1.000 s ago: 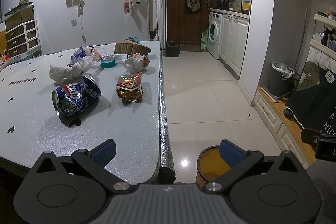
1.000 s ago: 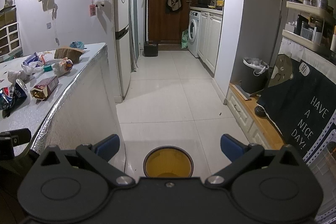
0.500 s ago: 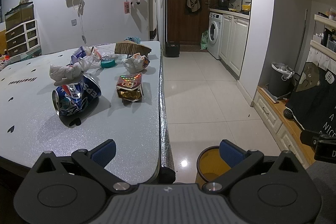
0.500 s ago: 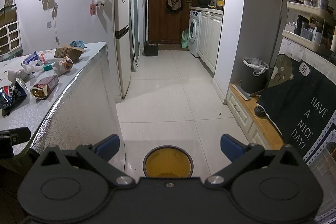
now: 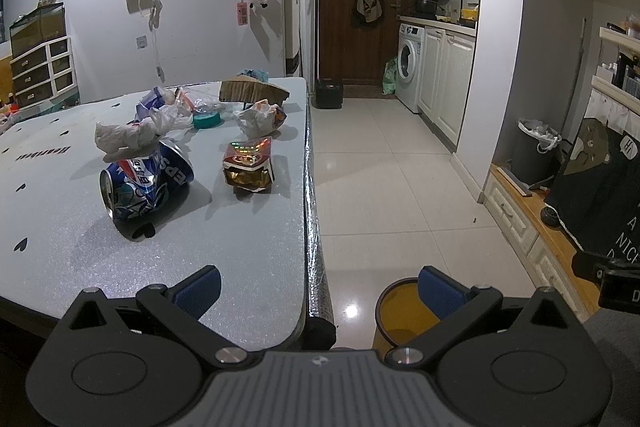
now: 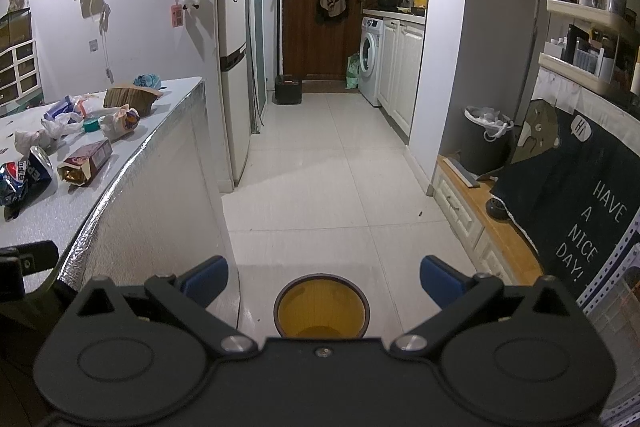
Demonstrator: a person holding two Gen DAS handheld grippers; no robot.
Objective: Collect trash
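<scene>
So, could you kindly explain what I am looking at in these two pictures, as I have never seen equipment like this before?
There is no robot here: a person carries a hand-held gripper in each hand, and each has a wide-angle camera looking forward along its two fingers. The black shape with blue pads at the bottom of each picture is that tool. The left gripper looks over a grey table; the right gripper looks down at a yellow bin on the floor beside the table. Both are open and hold nothing. On the table lie a crushed blue can, a torn snack box, crumpled white wrappers, a roll of teal tape and a scrap of cardboard. The job is to put this rubbish in the bin.
</scene>
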